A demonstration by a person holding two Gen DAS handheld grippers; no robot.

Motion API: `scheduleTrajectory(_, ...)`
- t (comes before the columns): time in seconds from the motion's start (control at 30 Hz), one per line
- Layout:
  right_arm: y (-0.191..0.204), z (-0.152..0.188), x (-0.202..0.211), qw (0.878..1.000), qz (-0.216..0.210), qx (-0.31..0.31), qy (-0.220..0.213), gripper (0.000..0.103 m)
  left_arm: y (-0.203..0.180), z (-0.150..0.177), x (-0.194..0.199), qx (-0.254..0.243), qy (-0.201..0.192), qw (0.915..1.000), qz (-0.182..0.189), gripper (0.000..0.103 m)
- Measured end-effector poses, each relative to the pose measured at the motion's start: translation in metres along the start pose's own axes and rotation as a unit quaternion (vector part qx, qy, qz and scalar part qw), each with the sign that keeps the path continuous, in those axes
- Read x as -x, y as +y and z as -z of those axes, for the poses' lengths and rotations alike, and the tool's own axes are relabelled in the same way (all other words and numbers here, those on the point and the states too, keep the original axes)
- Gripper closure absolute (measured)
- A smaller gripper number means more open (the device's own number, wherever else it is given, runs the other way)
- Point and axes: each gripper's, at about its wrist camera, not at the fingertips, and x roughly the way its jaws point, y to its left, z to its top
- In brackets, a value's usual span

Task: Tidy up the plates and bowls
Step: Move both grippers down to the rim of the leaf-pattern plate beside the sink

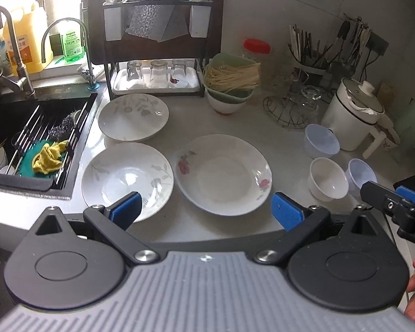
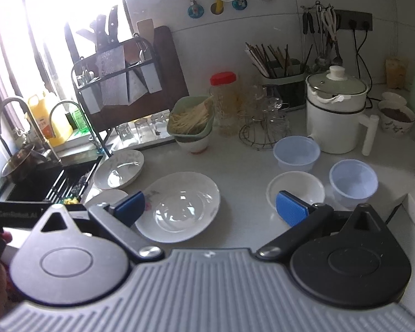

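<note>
A white electric pot (image 2: 335, 116) stands near a red-lidded jar (image 2: 224, 102).

Count on the worktop (image 1: 287, 149):

Plates, 3. One w/ pink flowers (image 1: 223, 173) mid-worktop; two w/ grey leaf print, one (image 1: 127, 177) nr the front edge by the sink, one (image 1: 133, 116) behind it.

Small bowls, 3, all twd the right edge. One white (image 1: 328, 178); two pale blue plastic, one (image 1: 321, 140) behind the white, one (image 1: 361, 172) to its right.

Upturned glasses, 3 (image 1: 158, 72), on the tray under the rack at the back edge.

Taps at the sink, 2 (image 1: 12, 36).

Grippers, 2.
</note>
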Motion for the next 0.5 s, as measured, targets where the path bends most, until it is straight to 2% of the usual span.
scheduleTrajectory(0.33, 0.038, -0.010, -0.038, 1.000, -0.016, 0.004, 0.017, 0.000, 0.042, -0.028, -0.027, -0.008, 0.018, 0.9998, 0.002, 0.002)
scheduleTrajectory(0.5, 0.060, -0.014, -0.062, 0.999, -0.019, 0.004, 0.029, 0.000, 0.069, -0.037, -0.044, 0.009, 0.033, 0.9994, 0.008, 0.002)
